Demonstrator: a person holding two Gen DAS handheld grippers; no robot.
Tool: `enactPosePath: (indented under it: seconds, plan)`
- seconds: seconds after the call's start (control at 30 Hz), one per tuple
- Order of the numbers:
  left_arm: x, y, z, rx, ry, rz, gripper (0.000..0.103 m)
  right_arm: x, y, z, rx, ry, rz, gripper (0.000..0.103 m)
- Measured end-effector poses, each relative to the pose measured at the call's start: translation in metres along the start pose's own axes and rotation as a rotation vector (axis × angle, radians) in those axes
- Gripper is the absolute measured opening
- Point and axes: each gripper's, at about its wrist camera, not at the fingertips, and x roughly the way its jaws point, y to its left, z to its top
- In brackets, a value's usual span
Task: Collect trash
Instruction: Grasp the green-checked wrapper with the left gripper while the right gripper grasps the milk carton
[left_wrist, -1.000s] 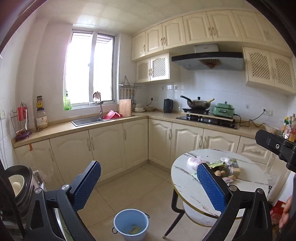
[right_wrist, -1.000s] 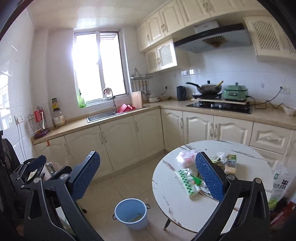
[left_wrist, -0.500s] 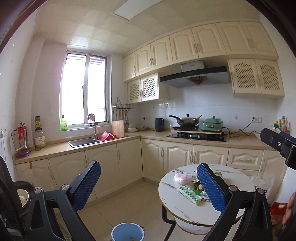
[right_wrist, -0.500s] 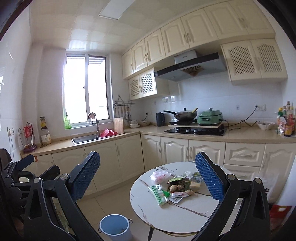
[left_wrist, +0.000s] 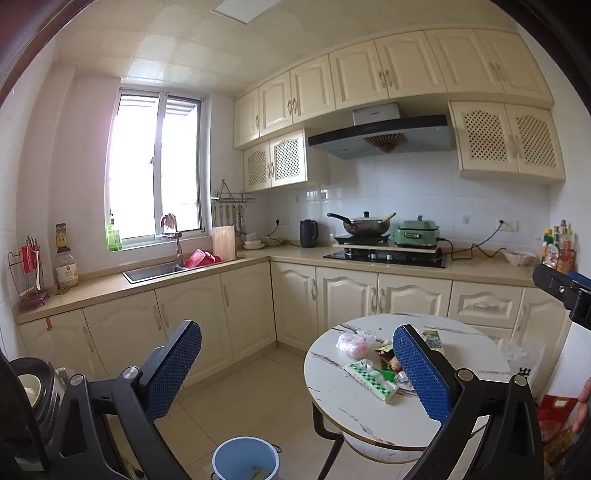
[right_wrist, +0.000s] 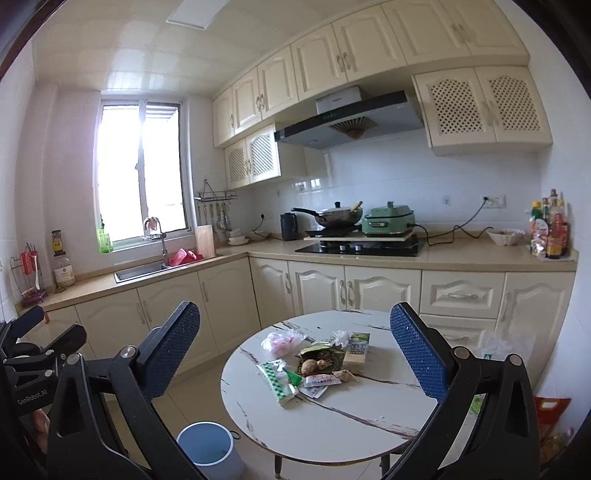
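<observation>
The right gripper (right_wrist: 295, 354) was held wide apart with nothing between its 2 blue pads, raised well above the round marble-patterned table (right_wrist: 332, 424) and pointed at the litter on it. The left gripper (left_wrist: 297, 369) was equally spread and empty, aimed more toward the floor between the cabinets and the table.

The step in hand looked like the approach to a first pick, and nothing had yet been touched. To do it well, I would judge it best to come down on 1 loose piece at the edge of the heap, such as the green-checked wrapper (right_wrist: 277, 380) lying nearest the table's rim, rather than into the middle, where pieces overlap. Thin film lies flat, so the pads would need to close low and pinch a raised fold. The blue bin (right_wrist: 205, 446) stood on the floor just beside the table, near its left side, so the carry would be short.

The room was a cream-cabinet kitchen with a bright window (right_wrist: 140, 173), a sink (right_wrist: 140, 273) below it and a hob (right_wrist: 358, 247) carrying a wok and a green cooker. The tabletop was smooth and glossy. On it the trash lay clustered: a pink-filled plastic bag (right_wrist: 280, 341), a dark green packet (right_wrist: 321, 354) with brown lumps against it, a small carton (right_wrist: 358, 347), and a flat sachet (right_wrist: 317, 380).
</observation>
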Motion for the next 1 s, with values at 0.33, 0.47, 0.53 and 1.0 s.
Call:
enactPosePath:
  seconds: [0.33, 0.47, 0.53, 1.0]
  plan:
    - [0.148, -0.028, 0.005, 0.005, 0.241, -0.044, 0.102, 0.096, -0.067, -0.054, 0.047, 0.233, -0.117, 0.103]
    - [0.22, -0.059, 0.01, 0.02, 0.365, -0.099, 0.102, 0.133, -0.088, -0.077, 0.053, 0.324, -0.139, 0.103]
    - [0.253, -0.074, 0.011, 0.038, 0.406, -0.105, 0.102, 0.152, -0.098, -0.088, 0.049, 0.368, -0.144, 0.103]
    - [0.44, -0.131, -0.023, 0.082, 0.663, -0.136, 0.1, 0.249, -0.139, -0.13, 0.058, 0.539, -0.141, 0.103]
